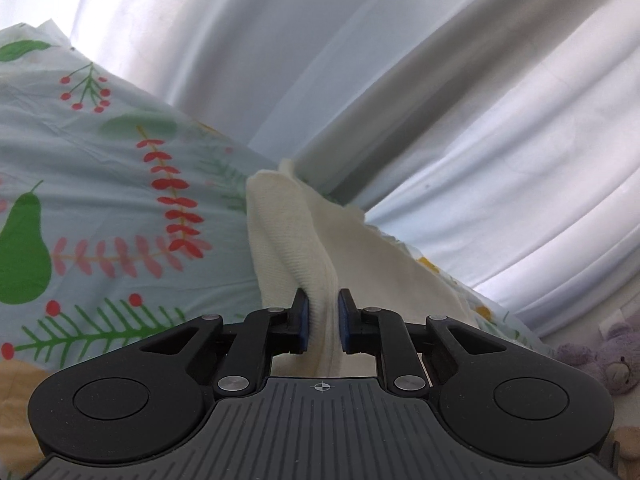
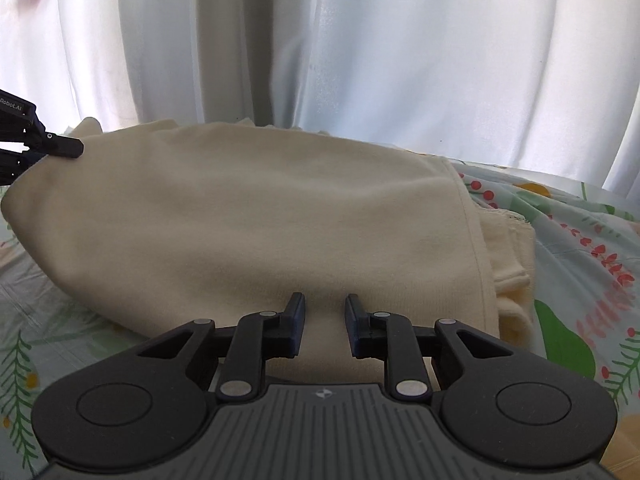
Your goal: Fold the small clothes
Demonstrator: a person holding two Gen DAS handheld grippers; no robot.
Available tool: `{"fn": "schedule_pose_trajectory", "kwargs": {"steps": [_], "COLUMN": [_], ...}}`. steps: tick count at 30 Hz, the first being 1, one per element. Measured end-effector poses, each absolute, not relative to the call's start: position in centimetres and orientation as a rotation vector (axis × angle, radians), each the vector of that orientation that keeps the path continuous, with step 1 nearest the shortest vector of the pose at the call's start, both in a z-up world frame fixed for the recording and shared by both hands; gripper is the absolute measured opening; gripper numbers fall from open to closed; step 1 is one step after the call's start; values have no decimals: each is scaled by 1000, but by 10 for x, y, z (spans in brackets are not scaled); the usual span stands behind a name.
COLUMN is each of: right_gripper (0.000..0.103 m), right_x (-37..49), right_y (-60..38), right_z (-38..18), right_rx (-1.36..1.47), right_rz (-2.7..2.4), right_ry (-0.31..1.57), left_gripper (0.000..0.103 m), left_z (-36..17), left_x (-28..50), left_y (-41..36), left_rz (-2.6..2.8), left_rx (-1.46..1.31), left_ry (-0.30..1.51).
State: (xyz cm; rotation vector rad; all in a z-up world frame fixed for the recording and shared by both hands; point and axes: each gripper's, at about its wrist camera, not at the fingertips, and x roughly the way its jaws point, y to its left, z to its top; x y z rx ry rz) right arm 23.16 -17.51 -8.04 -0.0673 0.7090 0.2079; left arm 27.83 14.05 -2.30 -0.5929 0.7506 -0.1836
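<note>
A cream knit garment lies folded in a thick bundle on the printed sheet. In the left wrist view my left gripper is shut on a bunched fold of the cream garment, which rises as a ridge away from the blue pads. Its black fingers also show at the bundle's far left corner in the right wrist view. My right gripper sits at the garment's near edge, with the cloth filling the narrow gap between its fingers and running back under them.
The sheet is pale blue with green pears, red berries and leaf sprigs. White curtains hang close behind the bed. A purple plush toy lies at the right edge. More cream layers stick out at the garment's right side.
</note>
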Motion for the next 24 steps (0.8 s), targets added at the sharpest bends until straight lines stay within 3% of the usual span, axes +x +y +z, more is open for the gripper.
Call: {"fn": "schedule_pose_trajectory", "kwargs": {"steps": [5,10,17,24], "right_gripper": [21,21,21,21], "right_x": [226,228,228,227], "right_y": [-200,-218,-222,-226], "right_z": [-68,-65,-73,-75], "right_rx": [28,79,96,111], "right_rz": [129,95,109,122], "right_ry": [656,652,689,696], "left_gripper": [17,18,19,38], "left_z": [-7,-30,-50,-2], "left_x": [282,290,289,250], "left_y": [78,8,-15,25], "left_rz": [-301,-301,-267,-207], "left_rx": [-495,-345,-280,-278], "left_ry": [742,803,856,715]}}
